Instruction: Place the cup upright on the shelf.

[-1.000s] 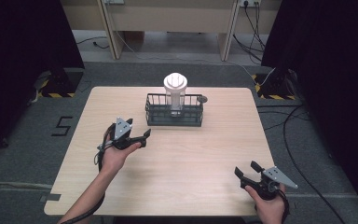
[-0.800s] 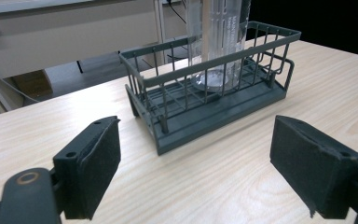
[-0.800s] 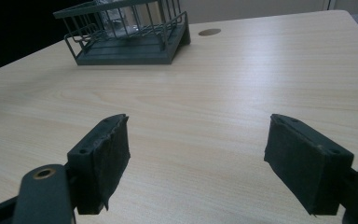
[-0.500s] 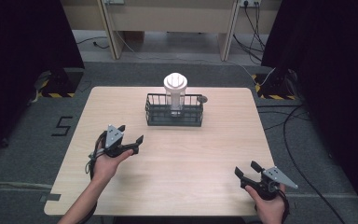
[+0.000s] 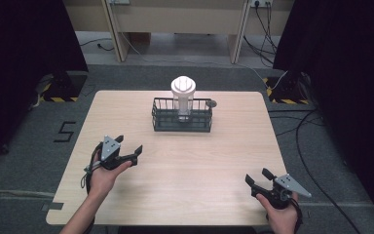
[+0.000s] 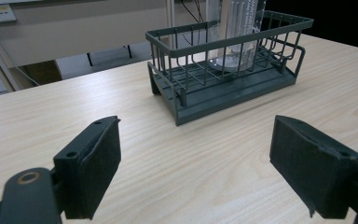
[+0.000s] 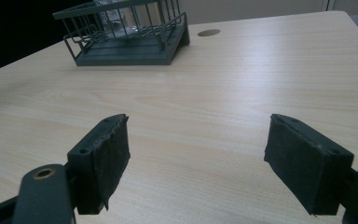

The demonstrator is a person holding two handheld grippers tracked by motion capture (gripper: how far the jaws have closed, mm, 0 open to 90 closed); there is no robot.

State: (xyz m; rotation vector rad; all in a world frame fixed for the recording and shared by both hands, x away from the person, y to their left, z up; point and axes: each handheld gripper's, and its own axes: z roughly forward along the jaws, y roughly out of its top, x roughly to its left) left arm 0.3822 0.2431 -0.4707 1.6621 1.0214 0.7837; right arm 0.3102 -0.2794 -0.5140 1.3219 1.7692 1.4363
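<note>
A dark wire basket (image 5: 182,119) stands at the back middle of the wooden table (image 5: 190,165). Upright inside it is a clear ribbed cup with a white lid (image 5: 183,95). My left gripper (image 5: 129,144) is held over the table's left part, well short of the basket, open and empty. In the left gripper view the basket (image 6: 233,88) and cup (image 6: 235,28) lie ahead of the left gripper (image 6: 196,168). My right gripper (image 5: 257,176) hovers at the near right corner, open and empty. The right gripper view has the basket (image 7: 126,51) far ahead of the right gripper (image 7: 198,163).
A small dark round disc (image 5: 212,103) sits on the table just right of the basket, and also appears in the right gripper view as a disc (image 7: 209,32). Bare wood lies between both grippers and the basket. Dark floor, cables and curtains surround the table.
My left gripper has drawn back from mid-table toward the near left edge. The right gripper, basket and cup have not moved.
</note>
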